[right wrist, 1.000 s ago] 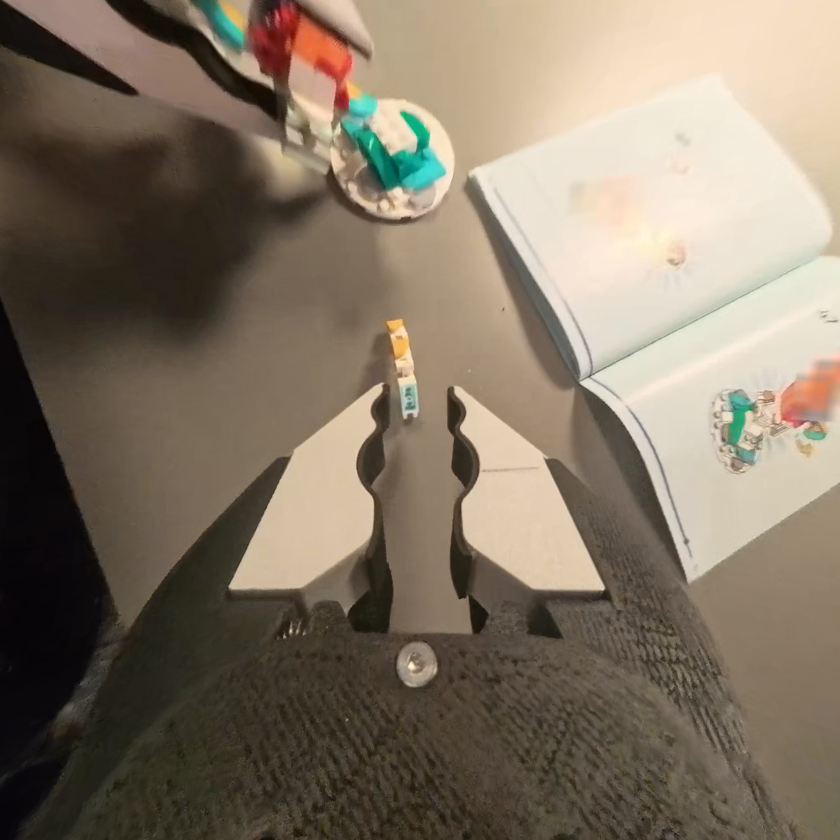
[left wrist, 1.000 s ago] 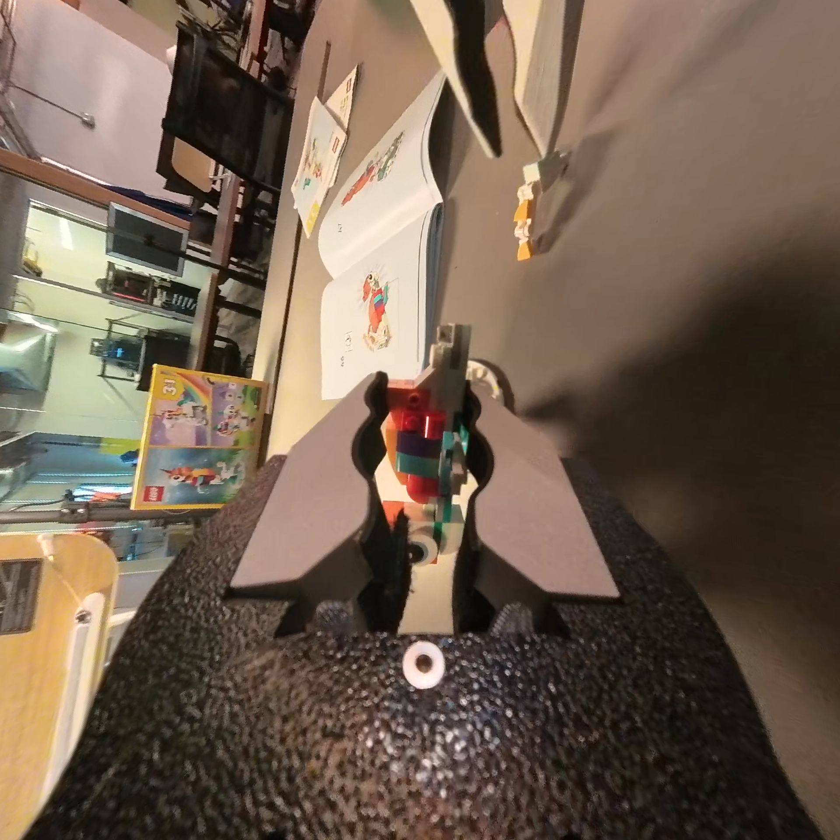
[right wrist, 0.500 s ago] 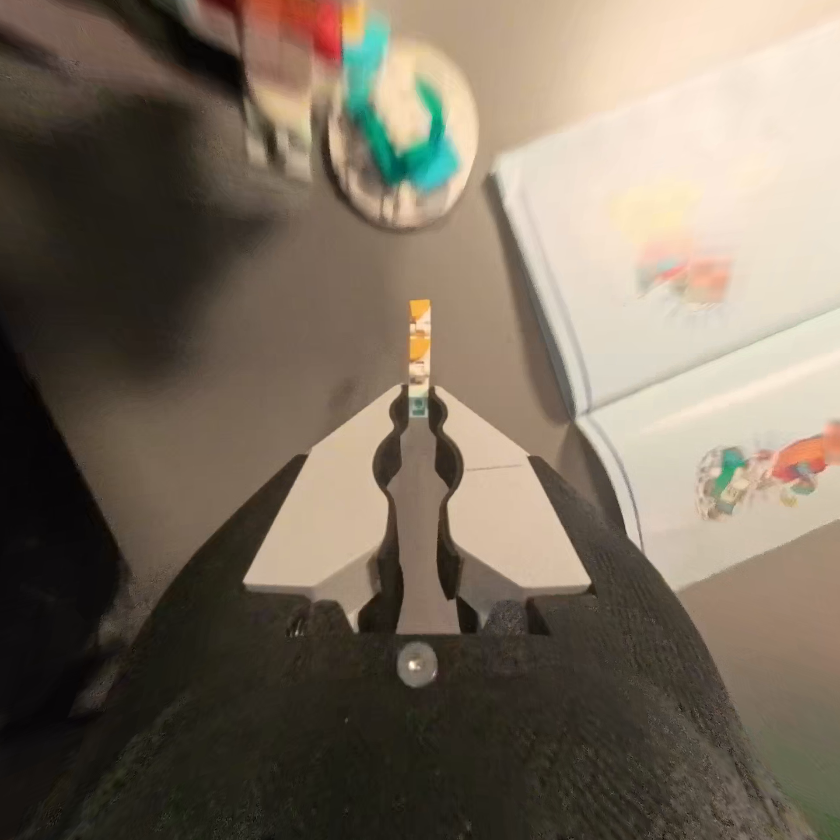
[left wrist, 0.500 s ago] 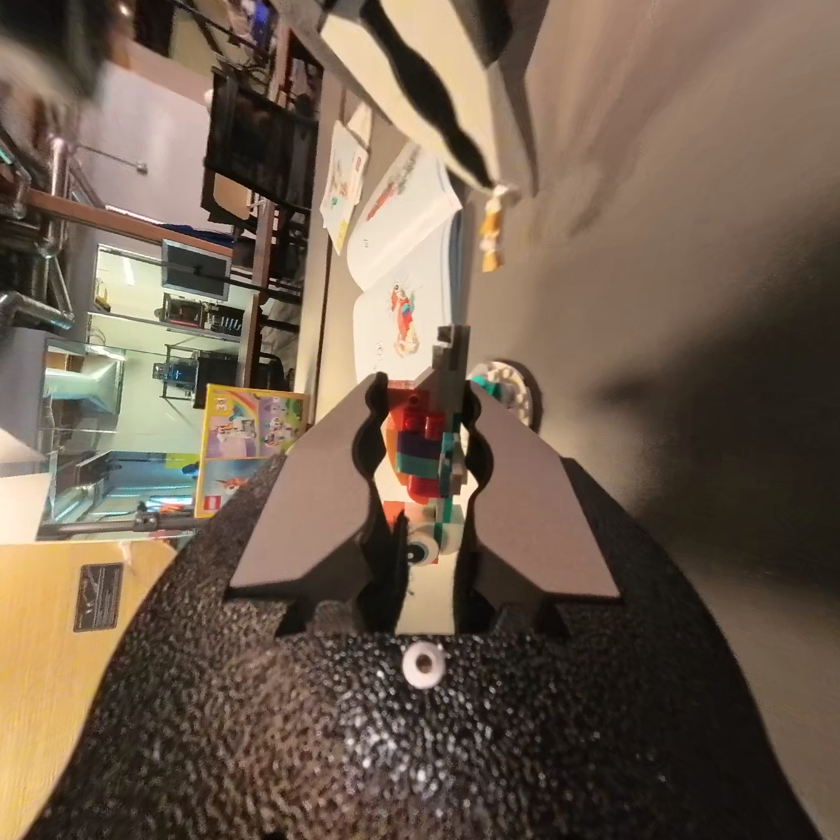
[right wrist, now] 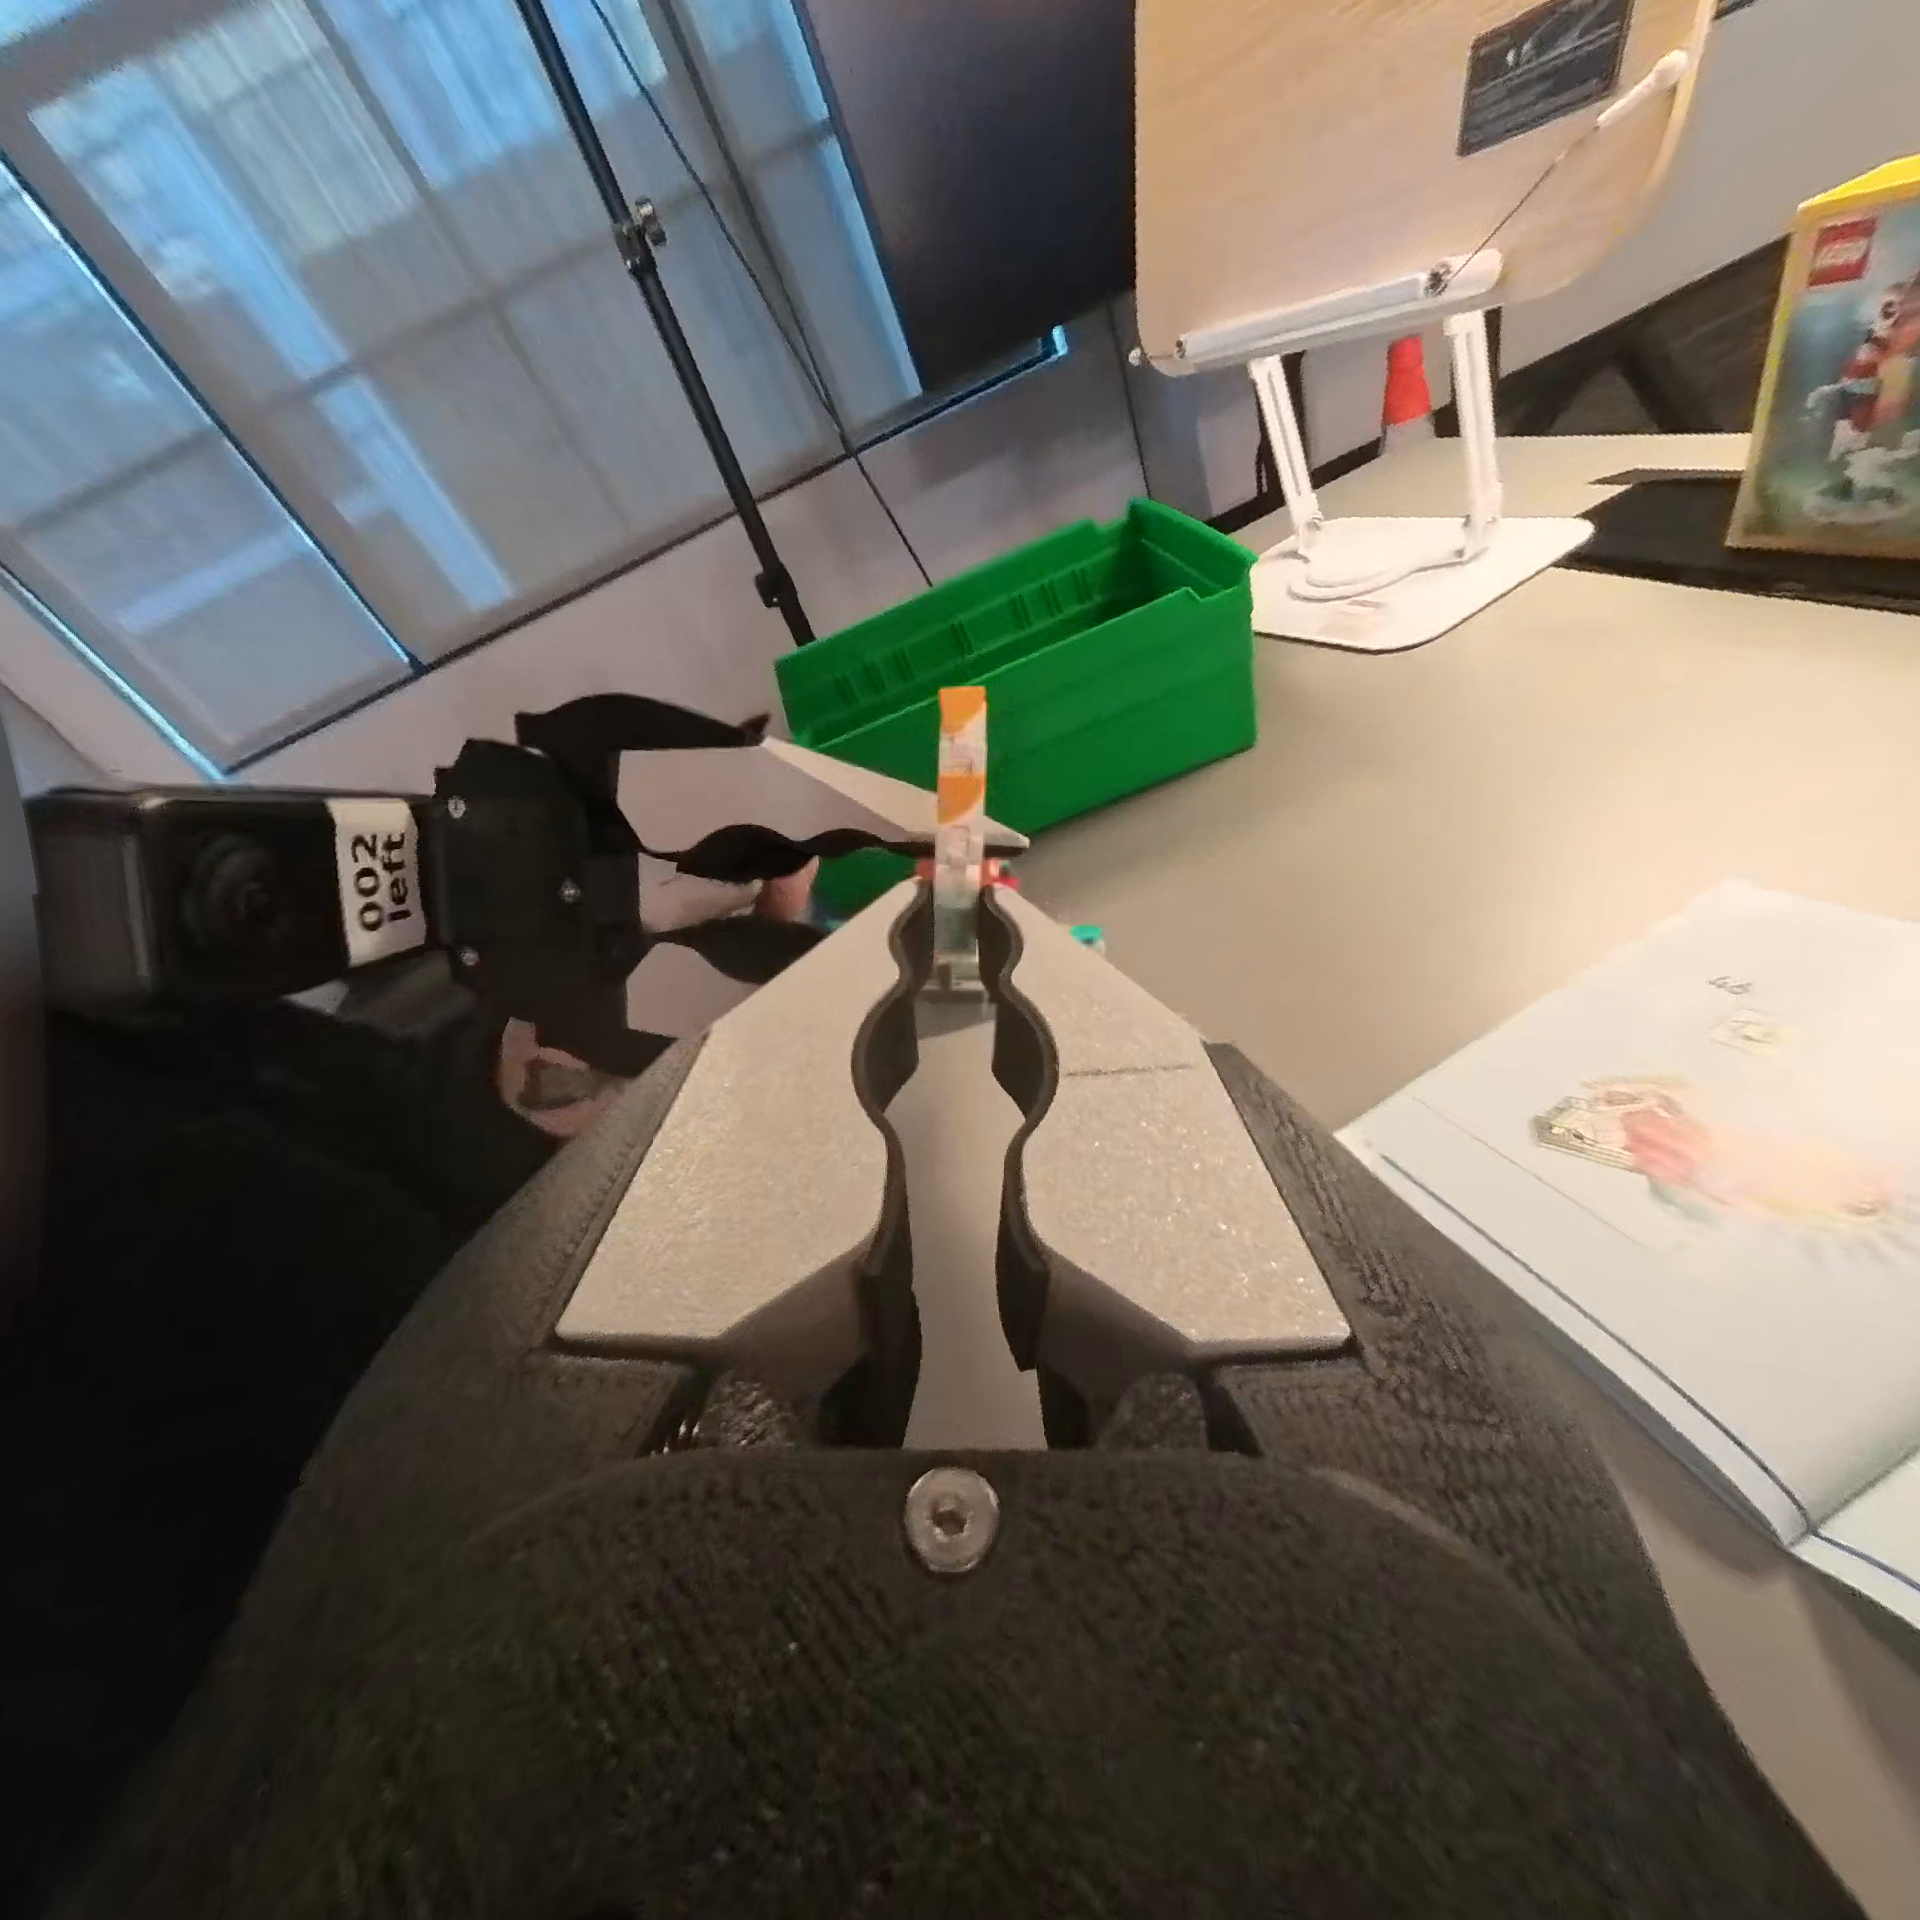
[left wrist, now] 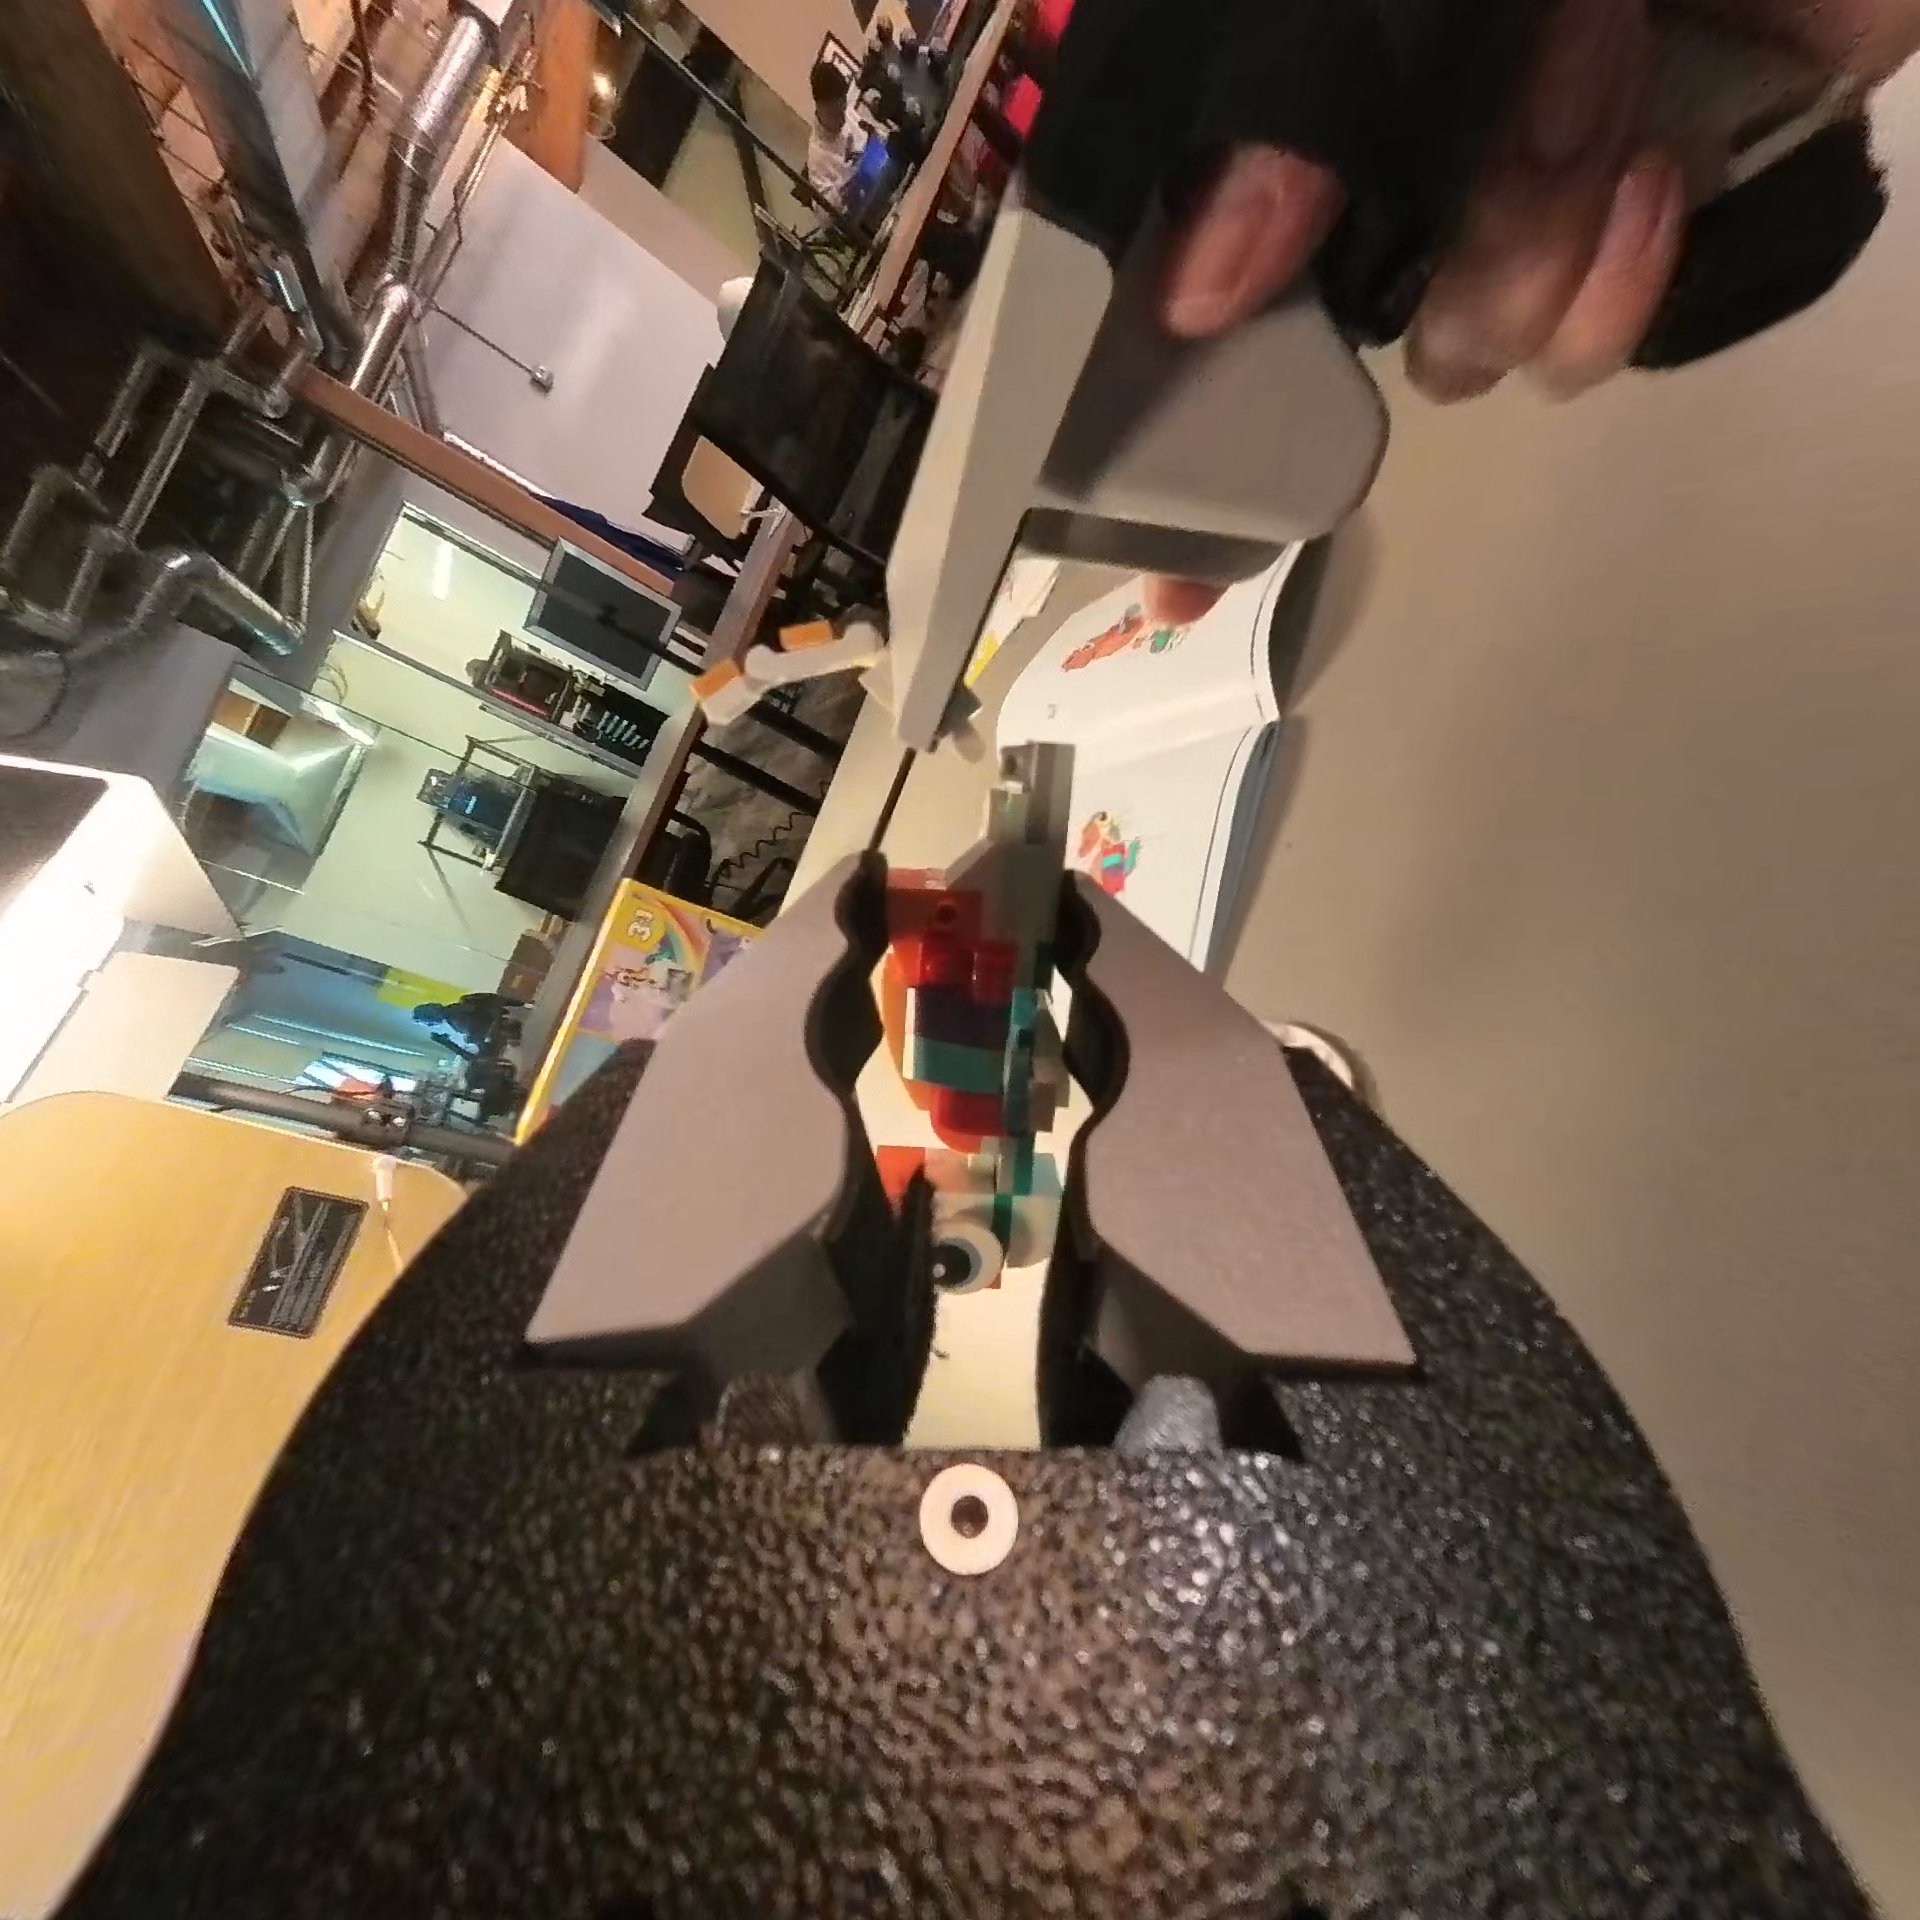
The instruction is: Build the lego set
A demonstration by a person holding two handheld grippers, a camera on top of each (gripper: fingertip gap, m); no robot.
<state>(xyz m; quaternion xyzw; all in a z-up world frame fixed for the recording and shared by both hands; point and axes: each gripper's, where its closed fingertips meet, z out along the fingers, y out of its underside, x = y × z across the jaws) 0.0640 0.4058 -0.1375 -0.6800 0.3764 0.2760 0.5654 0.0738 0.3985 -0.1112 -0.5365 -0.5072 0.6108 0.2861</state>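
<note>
From where I stand, the left gripper (left wrist: pixel 971 1039) has its jaws clamped on the partly built lego model (left wrist: pixel 977 1039), a stack of red, orange, purple and teal bricks with a grey piece poking out past the fingertips and an eye tile near the base. It is lifted off the grey table (left wrist: pixel 1610 935). The right gripper (right wrist: pixel 951 914) has its jaws drawn in narrow on the bottom end of a thin orange-and-white lego strip (right wrist: pixel 958 790), which stands up past its tips. In the left wrist view that same strip (left wrist: pixel 774 670) sticks out sideways just above the model, close to it but apart. The step in hand looks like mating the strip to the model. To do it well, I would keep the left grip firm and steady as the anvil, line the strip's free end squarely over its studs before any push, and press along the stud direction, not at a slant. The strip is held only by one end, so a sideways load could swing it in the jaws or snap its small joints. The open instruction booklet (right wrist: pixel 1662 1164) lies on the table to the right, a green bin (right wrist: pixel 1091 665) beyond, and the yellow set box (right wrist: pixel 1839 374) at the far edge.
</note>
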